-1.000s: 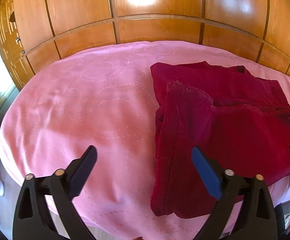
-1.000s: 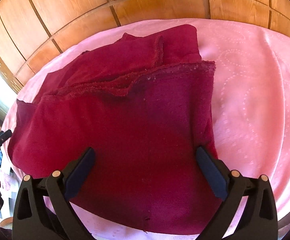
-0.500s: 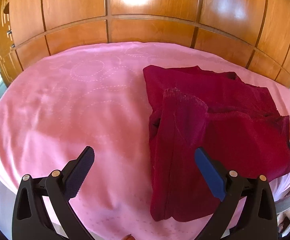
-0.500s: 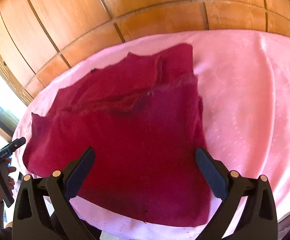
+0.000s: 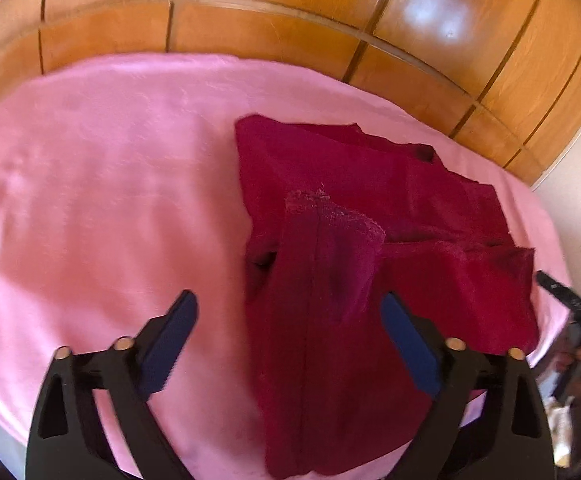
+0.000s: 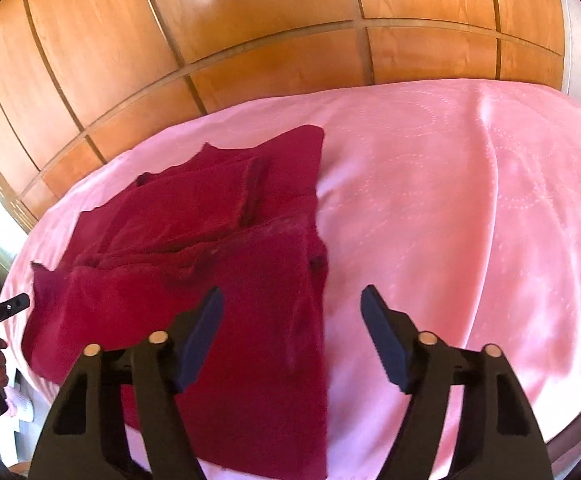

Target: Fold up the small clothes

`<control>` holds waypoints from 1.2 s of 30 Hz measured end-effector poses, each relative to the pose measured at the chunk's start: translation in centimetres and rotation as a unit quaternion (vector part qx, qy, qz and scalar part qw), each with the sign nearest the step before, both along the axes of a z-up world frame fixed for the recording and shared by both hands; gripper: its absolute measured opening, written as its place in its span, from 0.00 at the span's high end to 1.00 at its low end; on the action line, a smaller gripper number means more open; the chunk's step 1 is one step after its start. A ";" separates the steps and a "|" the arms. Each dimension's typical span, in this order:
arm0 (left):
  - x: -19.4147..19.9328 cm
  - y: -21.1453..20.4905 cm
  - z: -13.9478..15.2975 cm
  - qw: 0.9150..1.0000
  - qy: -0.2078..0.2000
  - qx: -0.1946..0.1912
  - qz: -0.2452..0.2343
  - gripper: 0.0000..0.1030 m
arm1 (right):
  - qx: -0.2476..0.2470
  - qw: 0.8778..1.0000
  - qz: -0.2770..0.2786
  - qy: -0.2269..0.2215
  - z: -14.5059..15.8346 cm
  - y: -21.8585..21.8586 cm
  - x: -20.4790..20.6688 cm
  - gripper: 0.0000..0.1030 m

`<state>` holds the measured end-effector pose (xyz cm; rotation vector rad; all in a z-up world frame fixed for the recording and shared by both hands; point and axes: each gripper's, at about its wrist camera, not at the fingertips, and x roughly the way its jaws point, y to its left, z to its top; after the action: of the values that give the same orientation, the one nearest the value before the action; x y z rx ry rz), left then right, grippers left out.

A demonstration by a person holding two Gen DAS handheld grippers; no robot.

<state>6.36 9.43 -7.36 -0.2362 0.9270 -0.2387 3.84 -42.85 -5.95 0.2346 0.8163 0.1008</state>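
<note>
Left wrist view: the left gripper (image 5: 288, 320) hangs above the near edge of the garment (image 5: 354, 264), jaws closing, nothing pinched between them. The dark red garment lies partly folded on the pink sheet (image 5: 110, 184), right of centre. Right wrist view: the right gripper (image 6: 292, 312) is above the garment's (image 6: 194, 280) right edge, jaws closing, pads clear of cloth. Wood panels (image 6: 250, 32) stand behind.

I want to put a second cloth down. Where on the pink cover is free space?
Free: the wide pink cover beside the dark red garment, toward the wooden panels; in the left wrist view, the cover left of the garment. Crowded: the near edge under both tools.
</note>
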 end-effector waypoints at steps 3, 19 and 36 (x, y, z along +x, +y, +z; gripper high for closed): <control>0.9 0.1 -0.8 0.999 0.014 -0.032 -0.005 0.32 | -0.004 1.000 0.001 0.002 -0.3 0.0 1.3 0.38; -0.7 -1.3 1.8 0.996 -0.071 -0.015 -0.052 0.92 | -0.033 0.999 0.036 -0.014 0.6 2.2 1.4 0.93; 7.3 -1.7 7.4 0.989 -0.149 0.012 -0.010 0.92 | 0.003 0.996 0.025 -0.085 6.8 2.3 10.5 0.93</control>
<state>13.69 7.72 0.06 -0.1641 0.6364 -0.2721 14.37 -40.52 0.89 0.2083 0.6531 0.1690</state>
